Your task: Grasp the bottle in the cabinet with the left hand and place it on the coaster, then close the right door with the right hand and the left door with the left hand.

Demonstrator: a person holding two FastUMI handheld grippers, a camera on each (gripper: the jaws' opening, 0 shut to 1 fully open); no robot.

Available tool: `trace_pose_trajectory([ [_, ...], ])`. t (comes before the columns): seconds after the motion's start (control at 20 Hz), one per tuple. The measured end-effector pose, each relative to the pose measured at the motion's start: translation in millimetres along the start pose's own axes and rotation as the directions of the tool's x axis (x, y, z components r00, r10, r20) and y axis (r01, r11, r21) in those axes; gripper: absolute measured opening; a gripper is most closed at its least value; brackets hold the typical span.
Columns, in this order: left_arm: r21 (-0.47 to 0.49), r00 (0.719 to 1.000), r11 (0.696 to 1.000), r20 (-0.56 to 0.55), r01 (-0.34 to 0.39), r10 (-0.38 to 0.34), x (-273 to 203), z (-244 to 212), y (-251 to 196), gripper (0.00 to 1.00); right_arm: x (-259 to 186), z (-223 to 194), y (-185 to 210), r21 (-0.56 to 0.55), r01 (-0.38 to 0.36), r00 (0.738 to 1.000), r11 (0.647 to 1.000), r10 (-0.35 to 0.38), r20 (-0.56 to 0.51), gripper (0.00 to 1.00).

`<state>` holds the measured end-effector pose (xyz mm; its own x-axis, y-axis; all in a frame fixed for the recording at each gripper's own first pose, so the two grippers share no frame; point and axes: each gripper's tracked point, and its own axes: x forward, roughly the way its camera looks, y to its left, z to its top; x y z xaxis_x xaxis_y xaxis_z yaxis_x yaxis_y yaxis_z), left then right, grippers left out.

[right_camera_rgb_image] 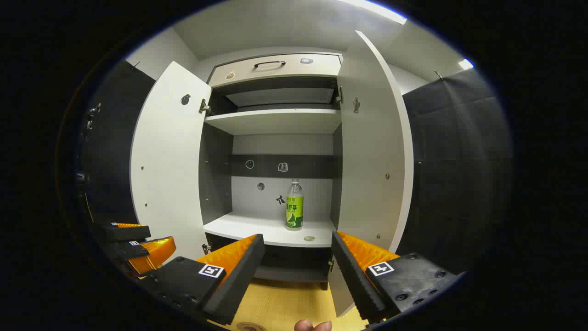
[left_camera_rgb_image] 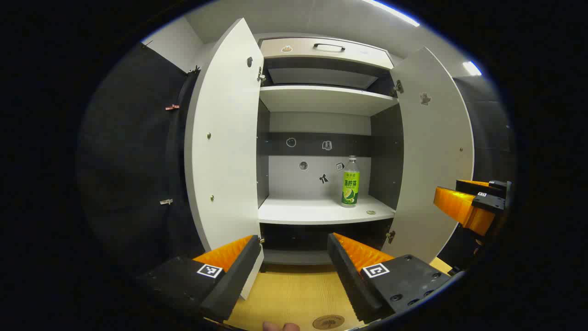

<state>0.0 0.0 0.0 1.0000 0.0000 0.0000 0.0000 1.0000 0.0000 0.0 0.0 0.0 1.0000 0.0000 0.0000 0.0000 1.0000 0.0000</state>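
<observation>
Cabinet [left_camera_rgb_image: 321, 99] seen head-on in the left gripper view, both doors swung wide: left door [left_camera_rgb_image: 225, 147] standing edge-on toward the camera, right door [left_camera_rgb_image: 434, 151] angled outward. Bottle [left_camera_rgb_image: 350, 182] upright on the lower shelf [left_camera_rgb_image: 317, 209], toward its right end, near the inner right wall, apart from everything else; small round disc lying on the shelf just in front of it and slightly right. Drawer [left_camera_rgb_image: 326, 48] with a dark handle above the top shelf. Left gripper [left_camera_rgb_image: 294, 266] low in the foreground, fingers spread wide apart, nothing between them, well short of the cabinet, over the yellow wooden tabletop [left_camera_rgb_image: 294, 294]. Coaster [left_camera_rgb_image: 328, 321] flat on that tabletop at the bottom edge, beside a fingertip. Right gripper [left_camera_rgb_image: 464, 202] at the right edge, in front of the right door; whether open or closed cannot be told from here. Same cabinet [right_camera_rgb_image: 275, 119] in the right gripper view, left door [right_camera_rgb_image: 170, 161] and right door [right_camera_rgb_image: 374, 147] both open. Bottle [right_camera_rgb_image: 294, 205] standing on the lower shelf [right_camera_rgb_image: 257, 227], right of centre. Right gripper [right_camera_rgb_image: 296, 271] in the foreground, fingers wide apart, holding nothing. Left gripper [right_camera_rgb_image: 138, 246] low at the left, by the left door. Tabletop [right_camera_rgb_image: 285, 299] below.
</observation>
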Motion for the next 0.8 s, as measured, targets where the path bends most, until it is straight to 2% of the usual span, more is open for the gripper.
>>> trace_pose_trajectory([
  [0.2,-0.001,1.000,1.000,0.003,0.016,-0.016,8.3,0.9,-2.0,0.95,2.1,-4.9,-5.0,0.008,0.021,1.000,1.000,-0.021,-0.009,0.98],
  [0.8,0.038,1.000,0.999,-0.002,0.014,-0.014,10.7,0.1,-1.2,0.95,4.4,-8.0,-10.1,-0.014,0.024,1.000,1.000,-0.024,-0.006,0.98],
])
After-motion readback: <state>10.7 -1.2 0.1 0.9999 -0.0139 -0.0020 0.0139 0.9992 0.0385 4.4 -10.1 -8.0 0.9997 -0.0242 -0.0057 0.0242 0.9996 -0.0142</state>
